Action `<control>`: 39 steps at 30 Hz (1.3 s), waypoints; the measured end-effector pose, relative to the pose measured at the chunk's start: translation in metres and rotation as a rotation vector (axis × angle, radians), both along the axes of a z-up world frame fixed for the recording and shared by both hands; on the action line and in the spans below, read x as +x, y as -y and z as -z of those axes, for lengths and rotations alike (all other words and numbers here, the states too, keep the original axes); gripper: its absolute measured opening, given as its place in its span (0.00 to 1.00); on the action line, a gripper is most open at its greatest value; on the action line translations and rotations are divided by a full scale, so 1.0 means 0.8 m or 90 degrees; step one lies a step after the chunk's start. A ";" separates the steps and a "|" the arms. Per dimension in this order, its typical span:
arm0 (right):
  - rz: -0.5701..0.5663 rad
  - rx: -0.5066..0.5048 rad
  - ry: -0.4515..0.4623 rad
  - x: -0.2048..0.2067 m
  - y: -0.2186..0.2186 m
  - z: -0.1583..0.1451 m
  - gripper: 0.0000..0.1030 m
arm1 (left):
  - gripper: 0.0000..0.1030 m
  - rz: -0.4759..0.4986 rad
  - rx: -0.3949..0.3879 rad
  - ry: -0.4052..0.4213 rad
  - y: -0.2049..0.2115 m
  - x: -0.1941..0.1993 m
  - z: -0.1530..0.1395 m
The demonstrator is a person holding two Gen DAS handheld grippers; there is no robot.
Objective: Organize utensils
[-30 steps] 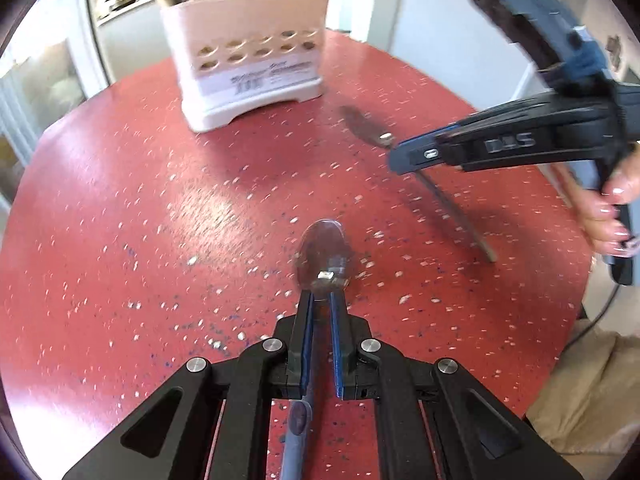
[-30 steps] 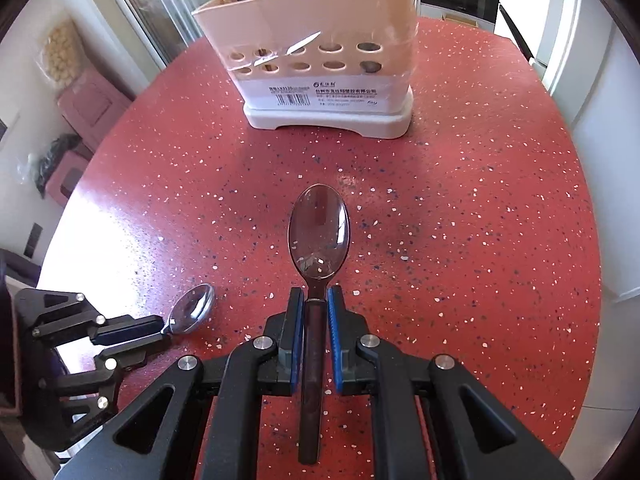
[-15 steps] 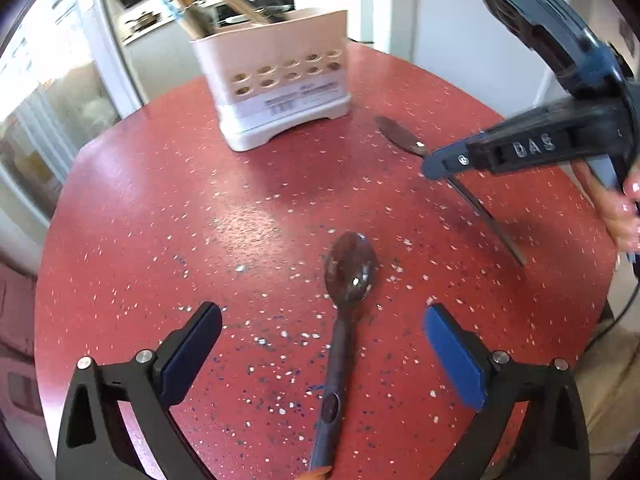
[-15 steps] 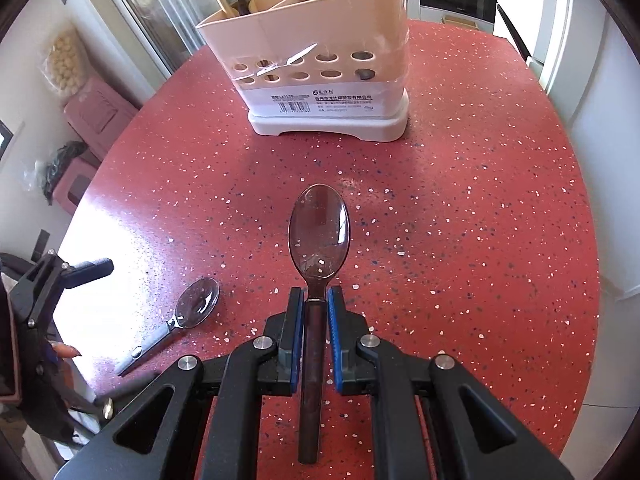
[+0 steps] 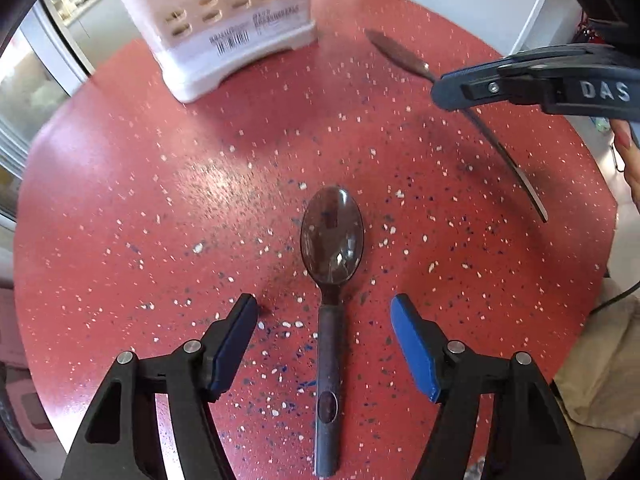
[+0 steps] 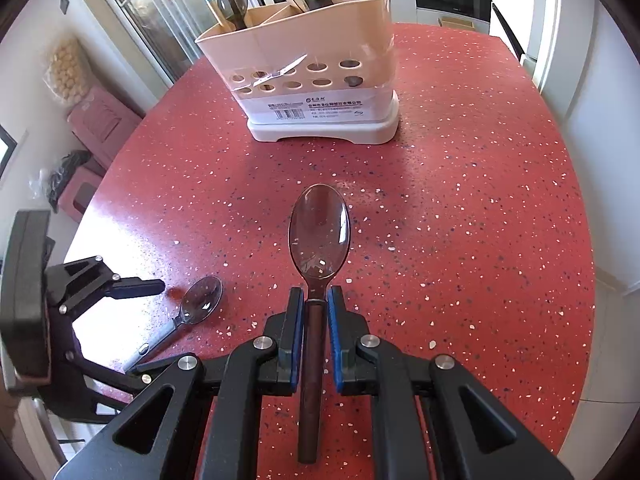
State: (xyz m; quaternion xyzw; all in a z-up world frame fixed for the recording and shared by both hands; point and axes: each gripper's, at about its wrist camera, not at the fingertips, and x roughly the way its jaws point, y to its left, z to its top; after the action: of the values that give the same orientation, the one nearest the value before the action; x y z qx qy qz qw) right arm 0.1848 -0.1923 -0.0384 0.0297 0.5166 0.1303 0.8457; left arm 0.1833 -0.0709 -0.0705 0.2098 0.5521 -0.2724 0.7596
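Note:
A dark translucent spoon point(image 5: 331, 240) lies on the red speckled table point(image 5: 160, 200), bowl toward the caddy. My left gripper point(image 5: 324, 312) is open, its fingers on either side of the spoon's neck, not touching it. My right gripper point(image 6: 316, 304) is shut on a second dark spoon point(image 6: 319, 232) and holds it above the table, bowl forward. The right gripper also shows in the left wrist view point(image 5: 520, 84) with its spoon point(image 5: 400, 54). A cream utensil caddy point(image 6: 308, 80) stands at the far side with several utensils in it; it also shows in the left wrist view point(image 5: 224, 28).
The table's round edge point(image 6: 584, 240) drops off to a light floor on the right. Pink boxes point(image 6: 100, 120) and dark bags sit on the floor to the left of the table. Glass doors and an oven stand behind the caddy.
My left gripper let go of its spoon, which now lies on the table, then came back down around the spoon's neck with its jaws open. My right gripper kept its spoon and rose slightly.

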 end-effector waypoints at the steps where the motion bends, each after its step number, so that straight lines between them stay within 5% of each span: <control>1: -0.001 0.001 0.000 -0.001 0.001 -0.001 0.13 | 0.91 0.004 0.006 -0.013 0.001 0.003 0.001; 5: -0.003 0.007 0.002 -0.002 0.001 -0.001 0.13 | 0.79 0.026 0.016 -0.036 0.014 0.014 0.000; 9: -0.001 0.012 0.001 -0.002 0.003 0.000 0.13 | 0.39 0.038 0.009 -0.038 0.028 0.014 -0.004; 18: 0.005 0.030 0.007 -0.006 0.009 0.004 0.13 | 0.39 -0.035 -0.084 0.024 0.001 -0.004 -0.012; 30: 0.005 0.070 0.051 -0.016 0.015 -0.004 0.12 | 0.39 -0.185 -0.243 0.141 -0.038 -0.033 -0.069; 39: 0.005 0.079 0.092 -0.019 0.014 -0.021 0.12 | 0.39 -0.241 -0.283 0.187 -0.037 -0.034 -0.086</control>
State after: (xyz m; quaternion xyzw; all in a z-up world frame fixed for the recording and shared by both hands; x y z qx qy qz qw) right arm 0.1695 -0.2035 -0.0219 0.0747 0.4450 0.1609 0.8778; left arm 0.1558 -0.0411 -0.0020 -0.0306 0.3931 -0.2067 0.8954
